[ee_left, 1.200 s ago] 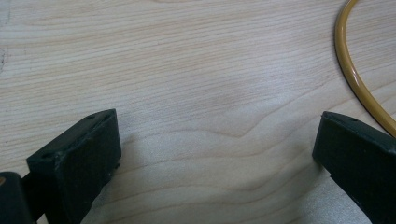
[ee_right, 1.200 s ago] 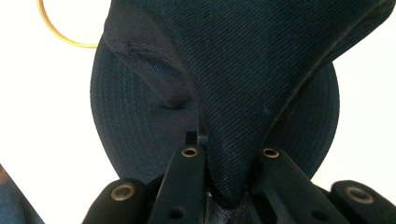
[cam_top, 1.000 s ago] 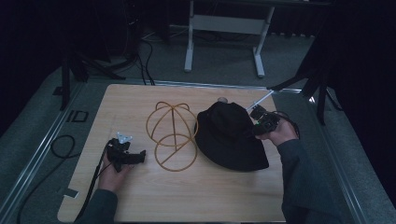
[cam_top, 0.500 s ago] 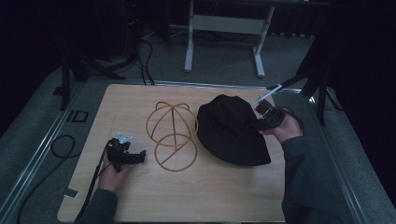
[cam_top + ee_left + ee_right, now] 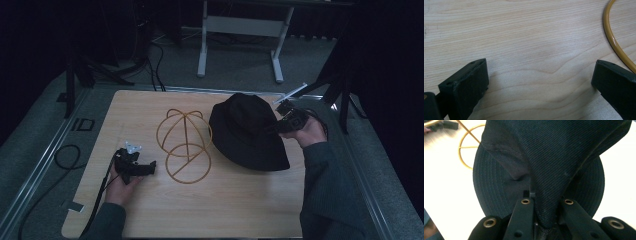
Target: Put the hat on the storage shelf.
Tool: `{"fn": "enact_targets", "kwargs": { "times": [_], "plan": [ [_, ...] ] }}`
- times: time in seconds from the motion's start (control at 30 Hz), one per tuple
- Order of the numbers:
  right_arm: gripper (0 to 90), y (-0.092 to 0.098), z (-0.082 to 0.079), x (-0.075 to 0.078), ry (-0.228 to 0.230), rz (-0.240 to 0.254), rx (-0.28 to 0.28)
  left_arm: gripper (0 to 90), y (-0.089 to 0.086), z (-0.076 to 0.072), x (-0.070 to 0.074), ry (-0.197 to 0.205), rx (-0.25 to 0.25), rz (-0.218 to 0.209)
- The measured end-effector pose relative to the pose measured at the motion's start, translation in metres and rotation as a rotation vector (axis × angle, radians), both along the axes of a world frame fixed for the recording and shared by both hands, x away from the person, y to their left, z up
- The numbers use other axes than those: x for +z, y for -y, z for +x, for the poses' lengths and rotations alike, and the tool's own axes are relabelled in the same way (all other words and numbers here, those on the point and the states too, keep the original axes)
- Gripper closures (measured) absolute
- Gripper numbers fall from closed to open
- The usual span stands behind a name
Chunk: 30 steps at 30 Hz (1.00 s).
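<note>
A black bucket hat (image 5: pixel 247 131) lies on the right half of the wooden table (image 5: pixel 220 210), its right side lifted off the surface. My right gripper (image 5: pixel 276 127) is shut on the hat's fabric at that side; in the right gripper view a fold of the hat (image 5: pixel 554 157) is pinched between the two jaws and the brim hangs below. A yellow wire hat stand (image 5: pixel 184 145) stands left of the hat. My left gripper (image 5: pixel 149 168) rests low on the table by the stand's base ring (image 5: pixel 615 42), jaws wide apart with bare wood between them.
A cable (image 5: pixel 100 192) trails from the left gripper toward the table's front left edge. A white-legged frame (image 5: pixel 240 30) stands on the carpet behind the table. Metal rails run along the table's left and right sides.
The right gripper has risen a little with the hat, pulling its right side up so the crown stands taller. The left gripper has stayed put.
</note>
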State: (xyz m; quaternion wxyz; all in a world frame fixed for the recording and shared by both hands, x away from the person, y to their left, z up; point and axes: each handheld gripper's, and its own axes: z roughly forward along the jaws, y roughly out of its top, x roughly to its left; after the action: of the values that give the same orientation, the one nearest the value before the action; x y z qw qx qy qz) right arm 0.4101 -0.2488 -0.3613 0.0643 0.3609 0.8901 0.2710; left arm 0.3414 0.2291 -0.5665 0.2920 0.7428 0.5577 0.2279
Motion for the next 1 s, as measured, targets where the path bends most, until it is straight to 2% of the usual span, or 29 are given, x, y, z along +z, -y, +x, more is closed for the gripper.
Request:
{"fn": "enact_targets", "kwargs": {
  "times": [0.63,1.0],
  "plan": [
    [87.3,0.008,-0.002,0.025,0.068,0.062,-0.026,1.3,0.0,0.0,0.0,0.0,0.001,-0.001],
    [87.3,0.01,-0.005,0.043,0.104,0.067,-0.026,1.2,0.0,0.0,0.0,0.001,0.001,-0.001]
  ]
}}
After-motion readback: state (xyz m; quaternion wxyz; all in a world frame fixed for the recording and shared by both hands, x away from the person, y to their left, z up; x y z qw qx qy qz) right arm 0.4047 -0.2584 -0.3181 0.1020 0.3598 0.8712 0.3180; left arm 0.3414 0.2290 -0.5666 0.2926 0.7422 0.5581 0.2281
